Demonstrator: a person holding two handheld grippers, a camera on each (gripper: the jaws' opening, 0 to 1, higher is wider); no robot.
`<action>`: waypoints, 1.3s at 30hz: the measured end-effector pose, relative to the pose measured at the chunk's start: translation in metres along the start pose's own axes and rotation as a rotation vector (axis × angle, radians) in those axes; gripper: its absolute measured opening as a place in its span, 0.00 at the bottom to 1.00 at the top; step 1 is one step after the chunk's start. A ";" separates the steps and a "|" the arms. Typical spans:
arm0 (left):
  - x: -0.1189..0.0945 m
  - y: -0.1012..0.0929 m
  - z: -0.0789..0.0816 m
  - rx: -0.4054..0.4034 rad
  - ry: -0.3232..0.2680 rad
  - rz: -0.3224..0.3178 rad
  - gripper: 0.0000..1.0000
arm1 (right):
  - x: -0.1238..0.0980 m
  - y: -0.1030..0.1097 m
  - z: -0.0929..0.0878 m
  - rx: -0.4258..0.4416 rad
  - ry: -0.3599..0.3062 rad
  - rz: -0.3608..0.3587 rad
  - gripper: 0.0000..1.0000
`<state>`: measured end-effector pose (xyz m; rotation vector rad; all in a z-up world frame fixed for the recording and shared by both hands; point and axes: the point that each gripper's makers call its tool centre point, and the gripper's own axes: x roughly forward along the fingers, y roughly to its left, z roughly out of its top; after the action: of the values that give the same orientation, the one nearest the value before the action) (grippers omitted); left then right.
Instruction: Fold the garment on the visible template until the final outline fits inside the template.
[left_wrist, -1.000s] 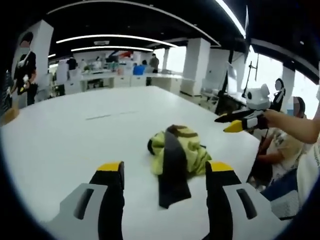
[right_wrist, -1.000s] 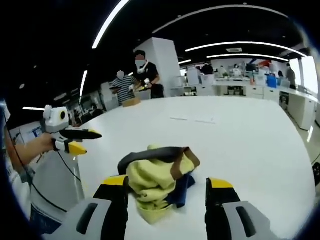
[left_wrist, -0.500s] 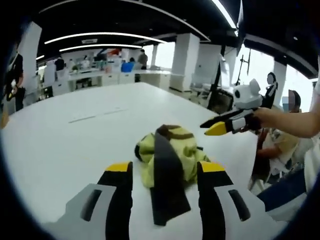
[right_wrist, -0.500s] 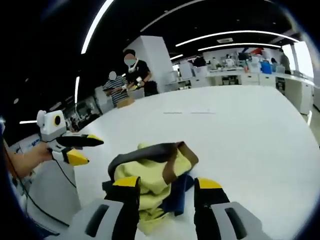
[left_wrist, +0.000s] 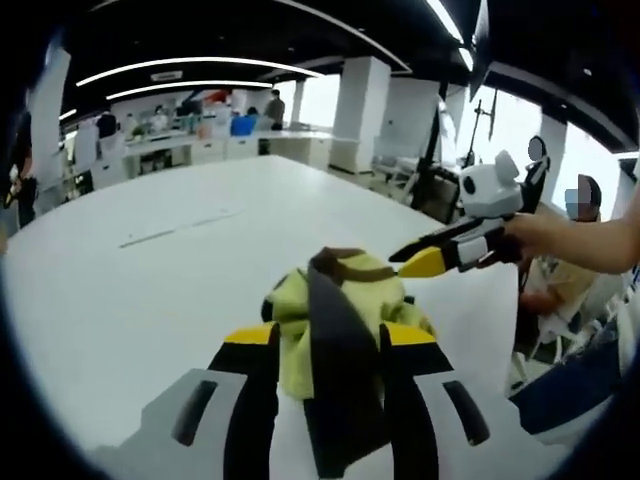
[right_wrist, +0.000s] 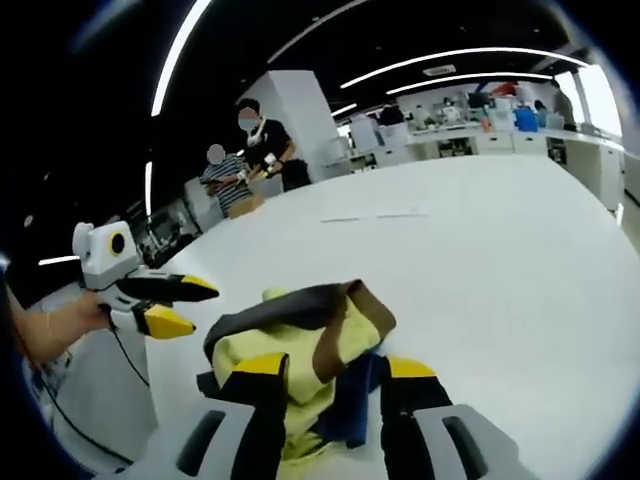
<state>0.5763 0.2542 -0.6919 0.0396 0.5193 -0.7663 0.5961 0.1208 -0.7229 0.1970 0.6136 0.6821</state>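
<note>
Up close in the left gripper view, the left gripper (left_wrist: 328, 338) rises from the bottom centre with its yellow-tipped jaws parted on either side of the crumpled garment (left_wrist: 340, 315); whether they touch the cloth cannot be told. A dark strap of the garment runs down between the jaws toward the lower edge. Just past the heap, at right of centre, the right gripper (left_wrist: 418, 258) reaches in from the right, held by a hand (left_wrist: 545, 235), its jaws slightly spread and pointing at the garment's top.

In the right gripper view, the right gripper (right_wrist: 325, 368) stands at the bottom centre, jaws apart, with the yellow and dark navy cloth bunched between them. At the left edge the left gripper (right_wrist: 180, 305) comes in, jaws spread, tips near the heap but apart from it.

The garment lies on a white table (right_wrist: 480, 260). Beyond it, faint marks (right_wrist: 372, 216) show at centre, and two people (right_wrist: 250, 160) stand at the upper left.
</note>
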 end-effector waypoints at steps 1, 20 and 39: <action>0.002 0.001 0.000 -0.003 0.002 -0.003 0.35 | 0.001 0.000 -0.001 0.003 0.003 0.001 0.32; 0.045 0.001 -0.006 -0.079 0.074 -0.109 0.19 | 0.013 0.006 -0.012 0.072 0.041 0.035 0.25; 0.053 0.005 -0.008 -0.031 0.087 -0.091 0.01 | 0.020 0.011 -0.016 0.150 0.040 0.053 0.07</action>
<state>0.6080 0.2249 -0.7242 0.0201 0.6188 -0.8479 0.5928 0.1415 -0.7408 0.3408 0.7008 0.6923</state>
